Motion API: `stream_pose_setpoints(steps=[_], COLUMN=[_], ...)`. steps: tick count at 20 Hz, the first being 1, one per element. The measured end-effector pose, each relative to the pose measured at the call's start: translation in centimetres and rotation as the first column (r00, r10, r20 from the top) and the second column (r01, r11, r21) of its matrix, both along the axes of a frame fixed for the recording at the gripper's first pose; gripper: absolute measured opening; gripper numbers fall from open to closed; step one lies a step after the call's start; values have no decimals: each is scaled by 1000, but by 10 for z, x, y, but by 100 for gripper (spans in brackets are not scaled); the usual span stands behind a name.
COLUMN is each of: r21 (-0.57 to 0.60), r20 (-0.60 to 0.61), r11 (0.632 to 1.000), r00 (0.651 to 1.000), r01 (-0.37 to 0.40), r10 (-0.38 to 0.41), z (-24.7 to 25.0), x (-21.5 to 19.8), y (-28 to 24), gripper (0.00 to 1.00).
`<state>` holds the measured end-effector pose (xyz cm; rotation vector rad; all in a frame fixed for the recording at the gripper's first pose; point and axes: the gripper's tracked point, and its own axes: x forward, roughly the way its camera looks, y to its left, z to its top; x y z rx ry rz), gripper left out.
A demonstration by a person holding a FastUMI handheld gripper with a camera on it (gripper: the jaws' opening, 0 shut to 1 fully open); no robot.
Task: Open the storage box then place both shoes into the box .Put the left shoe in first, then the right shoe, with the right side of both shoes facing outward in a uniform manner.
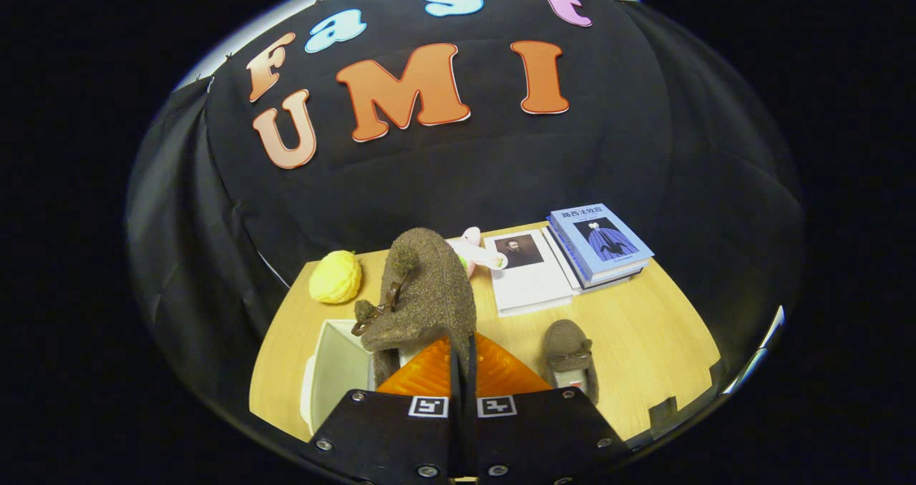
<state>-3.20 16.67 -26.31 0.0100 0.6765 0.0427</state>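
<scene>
In your gripper view, your fingers [461, 370] are pressed together on the collar of a brown felt shoe [422, 292], holding it up over the open white storage box [336, 370]. The second shoe [569, 356] lies on the wooden surface [644, 327] beside the fingers. Beyond sit a yellow toy [335, 276] and two books [565, 260].

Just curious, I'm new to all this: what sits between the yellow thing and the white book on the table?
In the gripper view, the held brown shoe and a pink plush toy lie between them.
</scene>
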Motion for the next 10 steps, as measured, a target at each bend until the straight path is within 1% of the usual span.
stream_pose_setpoints(steps=[4, 7, 10], r21=[53, 89, 95], r20=[-24, -71, -124], r11=[998, 995, 994], r00=[999, 996, 990], r01=[-31, -55, -62], r10=[32, 61, 74], z=[-15, -38, -66], x=[-8, -20, -29], y=[49, 85, 108], gripper=[0, 0, 1])
